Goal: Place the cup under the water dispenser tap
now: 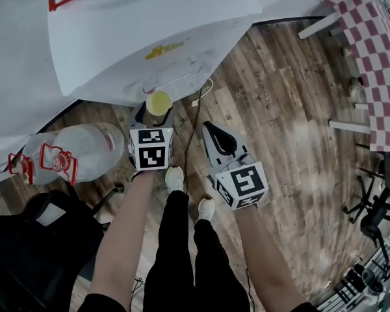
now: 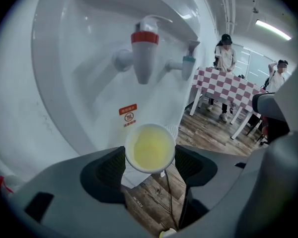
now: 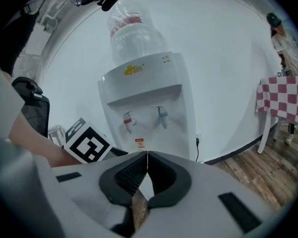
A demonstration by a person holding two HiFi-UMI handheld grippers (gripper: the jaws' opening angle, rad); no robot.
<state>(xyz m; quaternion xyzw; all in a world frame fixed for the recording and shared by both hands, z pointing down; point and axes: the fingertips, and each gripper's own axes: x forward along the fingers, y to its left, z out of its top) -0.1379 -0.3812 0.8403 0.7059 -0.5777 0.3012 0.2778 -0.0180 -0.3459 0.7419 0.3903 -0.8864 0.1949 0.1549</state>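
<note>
**Yellow-lined cup (image 2: 150, 148) held near the red tap (image 2: 144, 46)**

Round and white-rimmed, it is pinched between the ribbed black jaws of the left gripper (image 2: 150, 158), which is angled downward before the glossy white water dispenser (image 2: 79, 93). The right gripper (image 3: 147, 157) is seen beside it, jaws pressed together and empty.

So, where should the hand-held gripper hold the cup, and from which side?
Grip the cup on its round side wall, under the rim, coming from the side, one jaw on each flank. Its mouth faces up and is open, so leave the top free. The left hand-held gripper holds it this way.
</note>
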